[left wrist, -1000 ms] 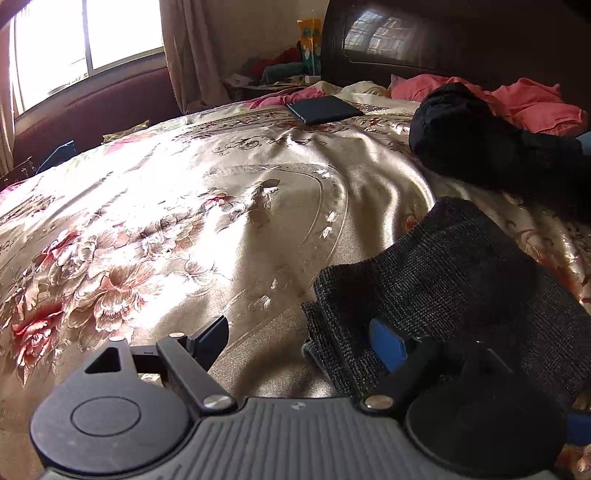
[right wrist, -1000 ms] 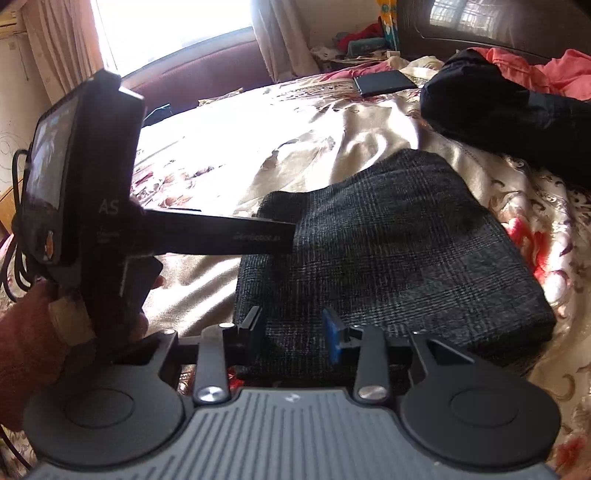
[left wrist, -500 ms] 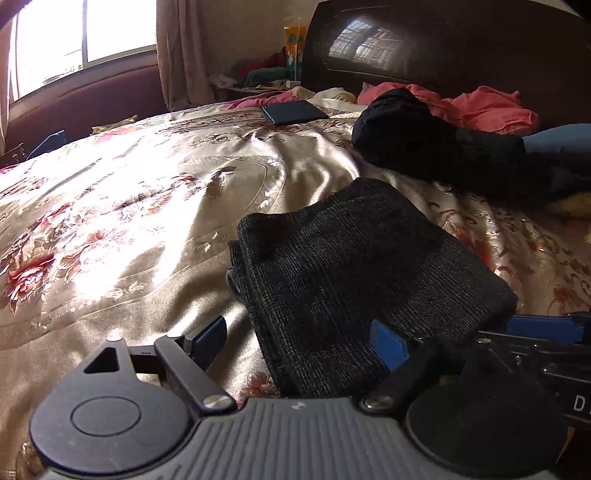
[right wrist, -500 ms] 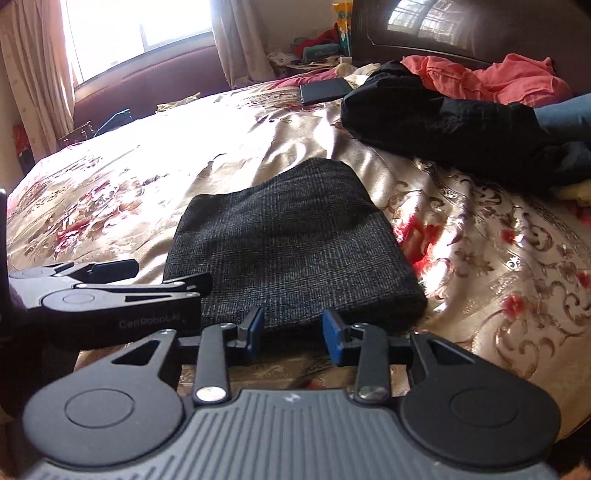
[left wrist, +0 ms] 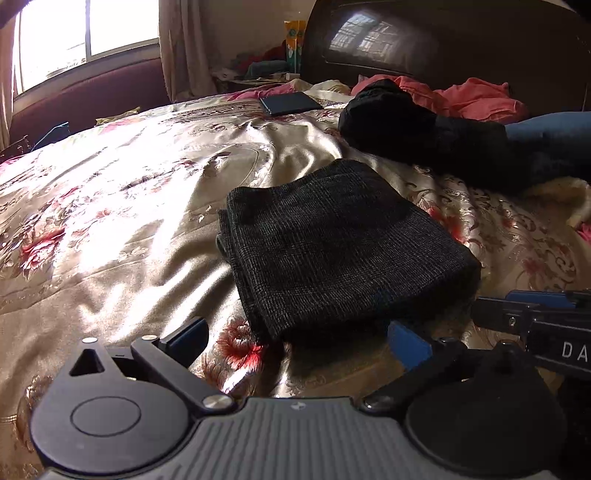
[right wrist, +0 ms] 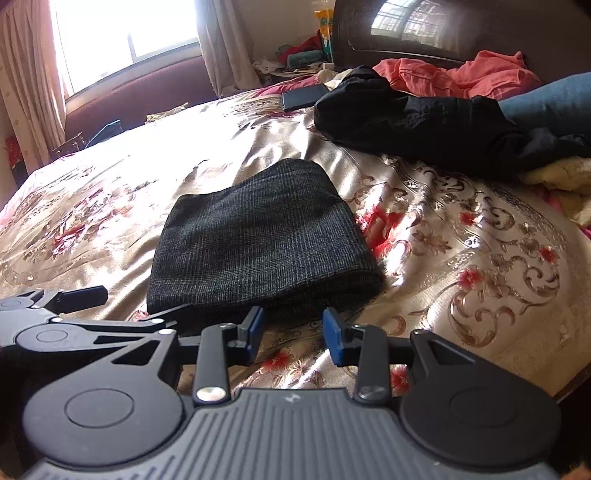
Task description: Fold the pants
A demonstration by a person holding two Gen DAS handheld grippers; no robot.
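Both grippers hover with jaws apart, holding nothing: the left gripper [left wrist: 295,341] spread wide, the right gripper [right wrist: 293,334] narrower. Just beyond them lies one pair of folded pants [right wrist: 258,243], a dark compact rectangle on the floral bedspread [right wrist: 461,240], its long axis running away toward the headboard [right wrist: 443,29].

The left claw [left wrist: 295,341] is spread wide, its 2 blue-padded fingers [left wrist: 186,338] far apart and holding nothing. The right claw [right wrist: 293,334] is also parted, though more narrowly, its 2 blue pads [right wrist: 336,339] facing each other with an empty gap between. The claws sit side by side, each showing at the edge of the other's view.
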